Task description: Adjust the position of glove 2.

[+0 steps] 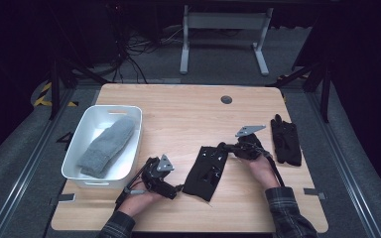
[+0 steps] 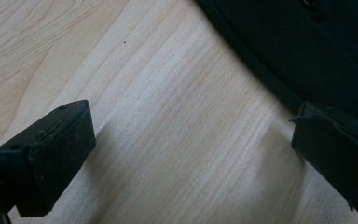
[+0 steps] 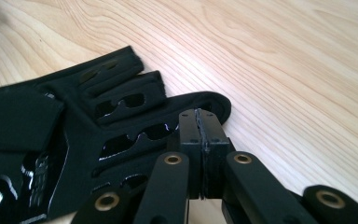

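Right gripper (image 3: 200,154): fingers pressed together, pinching the edge of the black fingerless glove (image 1: 207,171) at its finger end. Left gripper (image 2: 193,154): fingers spread wide, holding nothing, bare surface (image 2: 168,93) between them, the glove's cuff just beyond the far finger. Probably early in moving it: glove still flat on the surface, not yet lifted. Farther left, grey mitten (image 1: 106,146) already in the white bin (image 1: 134,148); farther right, second black glove (image 1: 285,140) waiting. Glove thin, limp, with glossy patches and cut-out slots.

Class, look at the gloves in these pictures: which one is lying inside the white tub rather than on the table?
The grey knitted mitten. It lies in the white tub at the table's left, while both black gloves, the middle one and the right one, lie on the wooden table.
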`<state>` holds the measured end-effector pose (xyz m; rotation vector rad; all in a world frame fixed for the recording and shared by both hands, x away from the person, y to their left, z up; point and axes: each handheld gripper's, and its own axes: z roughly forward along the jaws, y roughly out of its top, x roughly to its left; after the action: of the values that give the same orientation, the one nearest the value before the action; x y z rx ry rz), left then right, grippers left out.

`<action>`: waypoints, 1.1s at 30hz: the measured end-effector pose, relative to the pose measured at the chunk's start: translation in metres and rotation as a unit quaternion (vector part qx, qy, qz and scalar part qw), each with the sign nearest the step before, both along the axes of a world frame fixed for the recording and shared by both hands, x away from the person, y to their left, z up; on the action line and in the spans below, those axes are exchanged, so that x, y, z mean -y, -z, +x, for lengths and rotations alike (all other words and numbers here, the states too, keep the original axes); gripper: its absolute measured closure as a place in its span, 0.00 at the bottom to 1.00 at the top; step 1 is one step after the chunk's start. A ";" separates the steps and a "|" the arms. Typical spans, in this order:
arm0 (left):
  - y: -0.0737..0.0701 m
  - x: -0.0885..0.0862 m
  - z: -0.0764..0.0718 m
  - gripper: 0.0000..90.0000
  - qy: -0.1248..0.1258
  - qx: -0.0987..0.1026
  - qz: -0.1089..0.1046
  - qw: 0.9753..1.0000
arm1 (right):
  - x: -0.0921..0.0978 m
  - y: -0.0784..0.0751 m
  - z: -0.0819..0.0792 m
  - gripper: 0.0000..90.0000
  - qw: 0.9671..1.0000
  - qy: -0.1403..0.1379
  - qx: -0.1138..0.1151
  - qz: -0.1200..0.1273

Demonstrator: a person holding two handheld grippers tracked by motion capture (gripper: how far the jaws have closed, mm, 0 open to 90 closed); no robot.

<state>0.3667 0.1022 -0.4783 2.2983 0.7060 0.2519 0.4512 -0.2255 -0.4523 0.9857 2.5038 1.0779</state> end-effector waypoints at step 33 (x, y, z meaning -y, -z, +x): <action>0.000 0.000 0.000 0.00 -0.001 -0.001 0.000 1.000 | 0.034 -0.028 -0.009 1.00 0.999 0.031 0.032 0.000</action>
<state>0.3665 0.1021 -0.4783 2.2976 0.7079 0.2507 0.4426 -0.2598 -0.4244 1.0057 2.4063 1.0734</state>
